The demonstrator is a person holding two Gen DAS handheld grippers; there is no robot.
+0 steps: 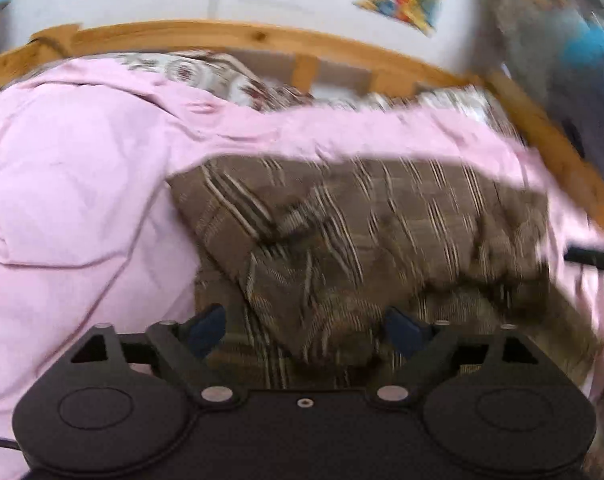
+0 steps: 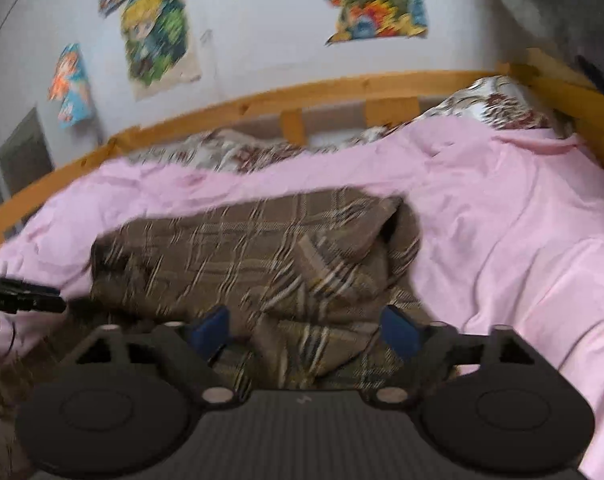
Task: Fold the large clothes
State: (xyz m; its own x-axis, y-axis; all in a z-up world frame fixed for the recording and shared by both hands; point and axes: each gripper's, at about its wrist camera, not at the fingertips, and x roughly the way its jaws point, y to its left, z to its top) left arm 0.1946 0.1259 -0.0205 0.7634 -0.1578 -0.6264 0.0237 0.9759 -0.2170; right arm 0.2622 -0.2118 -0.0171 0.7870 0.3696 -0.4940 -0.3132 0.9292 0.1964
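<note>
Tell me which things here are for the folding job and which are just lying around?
For the job:
- brown plaid fabric garment
- left gripper, open
- right gripper, open

Just there:
- pink bed cover
- floral patterned bedding
- wooden bed frame
- colourful cartoon posters

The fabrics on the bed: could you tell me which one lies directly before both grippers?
The brown plaid garment, crumpled on the pink duvet; the floral bedding lies by the wooden rail.

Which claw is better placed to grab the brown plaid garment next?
Roughly even, slightly the right claw: the brown plaid garment has a bunched fold between its open blue fingers. The left claw is open over flatter cloth on the pink bedsheet.
</note>
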